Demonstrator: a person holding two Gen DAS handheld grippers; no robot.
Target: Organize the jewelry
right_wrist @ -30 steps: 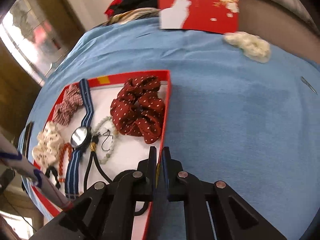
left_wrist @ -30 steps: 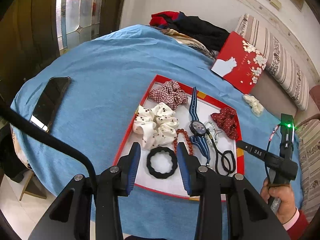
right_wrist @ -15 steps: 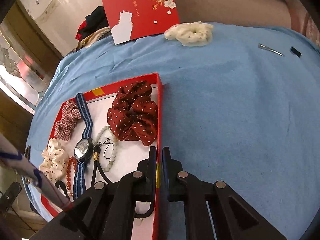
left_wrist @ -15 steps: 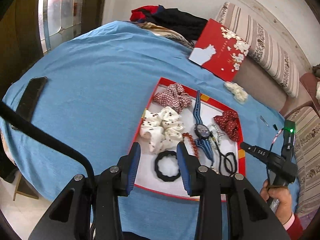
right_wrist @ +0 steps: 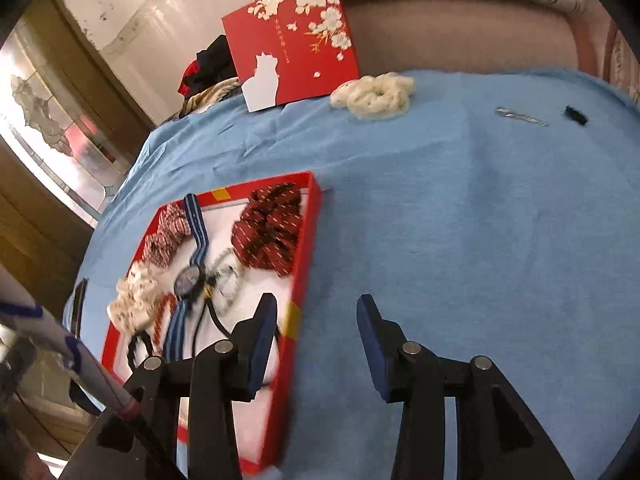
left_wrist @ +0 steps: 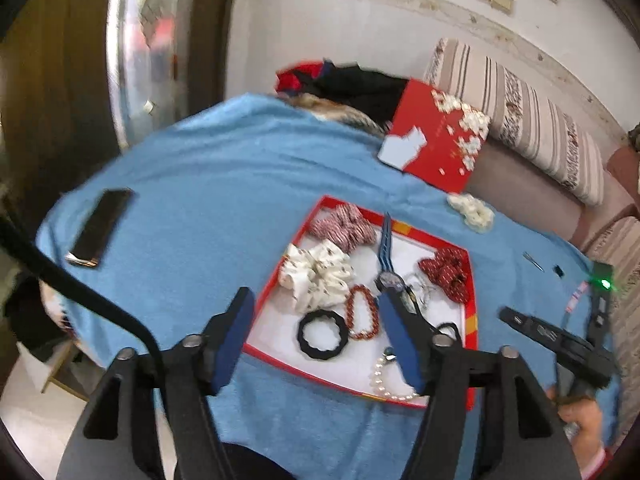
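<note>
Over the shallow red tray [left_wrist: 472,280] of soft, seemingly fabric scrunchies [left_wrist: 320,272]; both grippers' jaws opening, empty.

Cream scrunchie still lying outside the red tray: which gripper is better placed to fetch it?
Probably the right gripper. Its jaws are opening with nothing between them, over bare blue cloth, and the cream scrunchie lies ahead. The left gripper, also opening, looks over the red tray.
</note>
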